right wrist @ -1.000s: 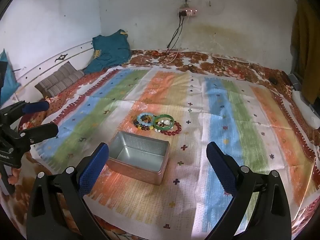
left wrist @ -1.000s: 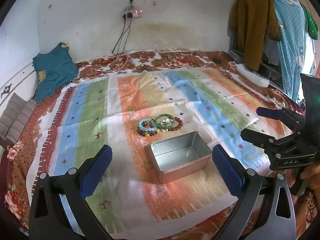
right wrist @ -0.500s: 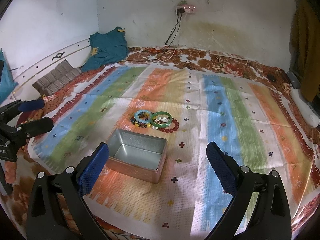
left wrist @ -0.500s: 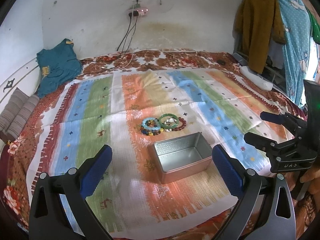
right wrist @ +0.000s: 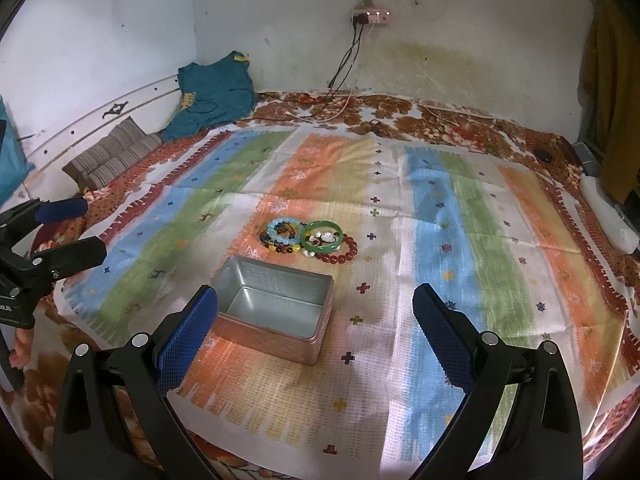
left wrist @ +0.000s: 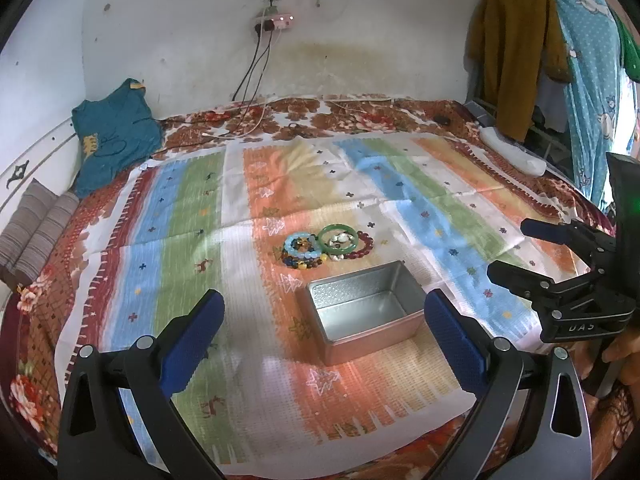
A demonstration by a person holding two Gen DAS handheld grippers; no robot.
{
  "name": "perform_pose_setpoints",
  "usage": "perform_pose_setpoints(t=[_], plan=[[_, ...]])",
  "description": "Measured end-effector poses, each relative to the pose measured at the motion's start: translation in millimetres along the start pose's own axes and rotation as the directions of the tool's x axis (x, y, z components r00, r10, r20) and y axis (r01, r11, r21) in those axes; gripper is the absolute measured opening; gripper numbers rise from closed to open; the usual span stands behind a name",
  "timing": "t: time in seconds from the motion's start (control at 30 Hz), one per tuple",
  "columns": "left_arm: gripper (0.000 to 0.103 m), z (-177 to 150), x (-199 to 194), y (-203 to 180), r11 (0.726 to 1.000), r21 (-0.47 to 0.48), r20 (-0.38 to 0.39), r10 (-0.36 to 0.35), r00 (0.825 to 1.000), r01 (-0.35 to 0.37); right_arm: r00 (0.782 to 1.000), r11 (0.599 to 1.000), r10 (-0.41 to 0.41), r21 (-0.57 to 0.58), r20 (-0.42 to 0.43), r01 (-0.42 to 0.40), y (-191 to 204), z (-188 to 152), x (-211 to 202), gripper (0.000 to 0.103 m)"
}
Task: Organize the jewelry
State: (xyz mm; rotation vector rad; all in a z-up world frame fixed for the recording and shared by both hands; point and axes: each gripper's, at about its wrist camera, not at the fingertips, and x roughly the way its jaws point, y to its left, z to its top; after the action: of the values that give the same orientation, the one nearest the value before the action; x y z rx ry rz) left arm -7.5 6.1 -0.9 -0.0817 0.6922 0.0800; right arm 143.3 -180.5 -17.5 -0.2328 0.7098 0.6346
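Observation:
A small pile of bracelets lies on the striped cloth: a green bangle [left wrist: 340, 237] [right wrist: 322, 235], a light-blue bead bracelet [left wrist: 302, 247] [right wrist: 283, 230], a dark-red bead bracelet [left wrist: 363, 247] [right wrist: 340, 254] and a dark multicoloured bead strand [left wrist: 301, 263]. An open, empty metal tin [left wrist: 362, 317] [right wrist: 276, 309] stands just in front of them. My left gripper [left wrist: 322, 334] is open, above the near cloth, short of the tin. My right gripper [right wrist: 316, 334] is open, also short of the tin. Each gripper shows in the other's view: the right one at the right edge [left wrist: 524, 250], the left one at the left edge [right wrist: 76, 228].
The striped cloth [left wrist: 180, 208] covers a floral bedspread [right wrist: 460, 128] on a bed against a white wall. A teal garment [left wrist: 112, 136] and striped cushions [left wrist: 32, 232] lie at the far left. Cables [left wrist: 256, 64] hang from a wall socket. Clothes [left wrist: 520, 40] hang at the right.
Both grippers have shifted slightly, so the tin and bracelets sit a little differently in each view. Both grippers stay open and empty. Nothing on the cloth has moved.

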Motion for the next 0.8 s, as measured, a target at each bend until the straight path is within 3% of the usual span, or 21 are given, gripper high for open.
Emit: perform_pose_setpoints(t=[0.53, 0.8], plan=[[0.098, 4, 18, 10, 0.998, -0.036, -0.084, 0.044, 0.995, -0.047, 0.998, 0.999, -0.036, 0.023, -0.042, 0.037, -5, 1, 10, 0.099], [0.097, 11, 35, 27, 0.991, -0.119, -0.151, 0.047, 0.987, -0.065, 0.995, 0.997, -0.036, 0.063, -0.088, 0.042, -12, 7, 23, 0.099]])
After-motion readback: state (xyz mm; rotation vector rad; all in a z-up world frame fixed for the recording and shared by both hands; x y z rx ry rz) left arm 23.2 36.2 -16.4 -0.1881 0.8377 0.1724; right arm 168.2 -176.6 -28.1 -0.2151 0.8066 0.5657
